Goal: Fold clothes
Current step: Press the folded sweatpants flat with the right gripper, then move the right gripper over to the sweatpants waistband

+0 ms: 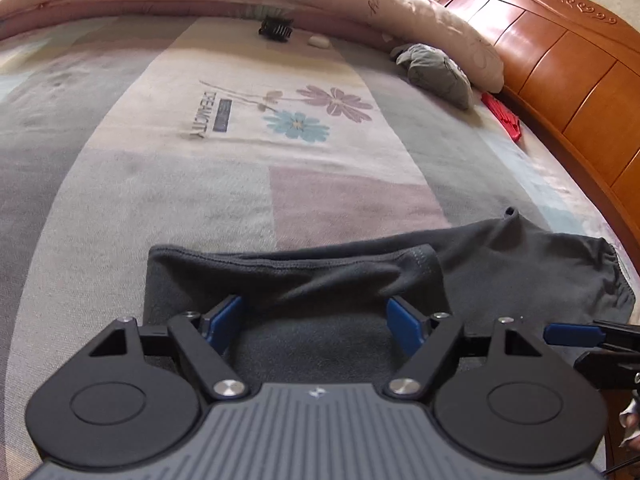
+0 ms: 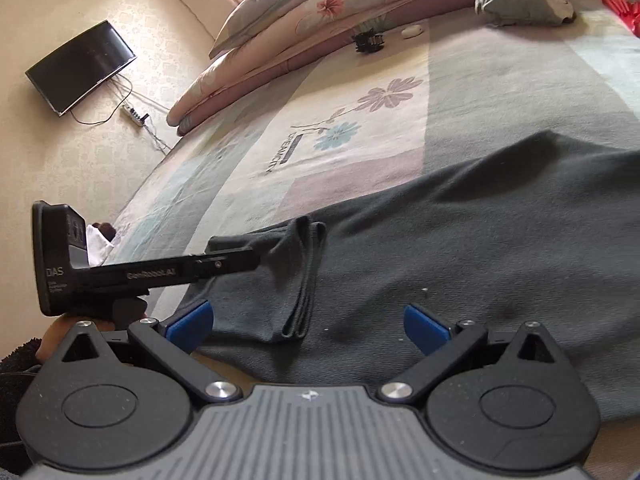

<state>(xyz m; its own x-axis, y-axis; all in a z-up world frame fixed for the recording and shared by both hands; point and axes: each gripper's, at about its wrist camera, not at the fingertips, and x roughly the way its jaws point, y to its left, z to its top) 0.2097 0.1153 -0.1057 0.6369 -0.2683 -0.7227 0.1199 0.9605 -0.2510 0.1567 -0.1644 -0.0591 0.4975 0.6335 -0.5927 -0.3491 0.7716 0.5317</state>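
Jaws on both grippers wide open, nothing held: left gripper (image 1: 314, 322) over the part-folded dark garment (image 1: 500, 276) on the bed (image 1: 160, 184), right gripper (image 2: 306, 322) near its doubled hem. Judged mid-fold; next needs pinching an edge w/ both, then carrying it across.

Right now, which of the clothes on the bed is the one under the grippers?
The dark grey garment, spread flat at the near edge of the bed. The lighter grey-green garment lies bunched up far off by the rolled quilt, and the red item sits beside the wooden headboard.
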